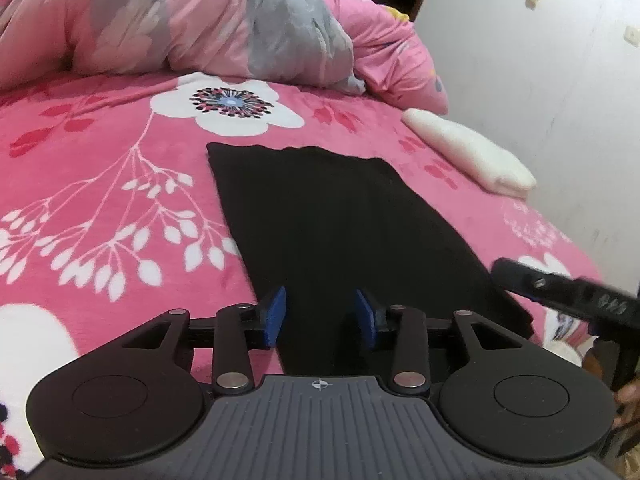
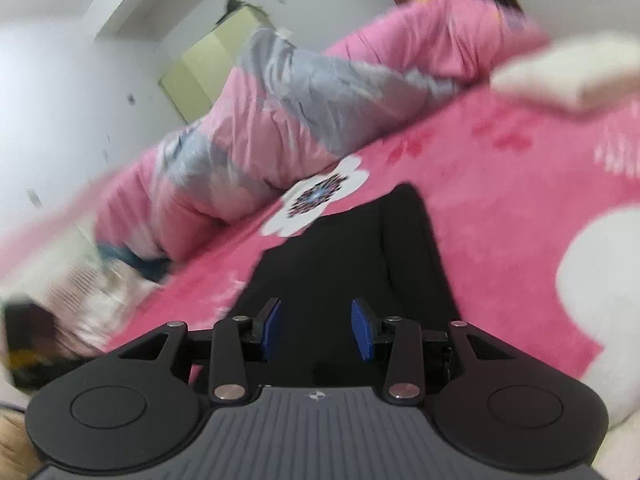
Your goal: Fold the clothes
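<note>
A black garment (image 1: 320,220) lies flat as a long folded rectangle on the pink flowered blanket (image 1: 100,140). My left gripper (image 1: 320,316) hovers over its near end, blue pads apart, nothing between them. The right wrist view is tilted and blurred. There my right gripper (image 2: 316,328) is also open above the near end of the black garment (image 2: 360,256), holding nothing. The black frame of the right-hand tool (image 1: 568,296) shows at the garment's right edge in the left wrist view.
A folded white cloth (image 1: 468,152) lies by the white wall (image 1: 540,60) on the right. A bunched pink and grey quilt (image 1: 200,20) fills the far end of the bed. The blanket (image 2: 500,200) extends to the garment's left and right.
</note>
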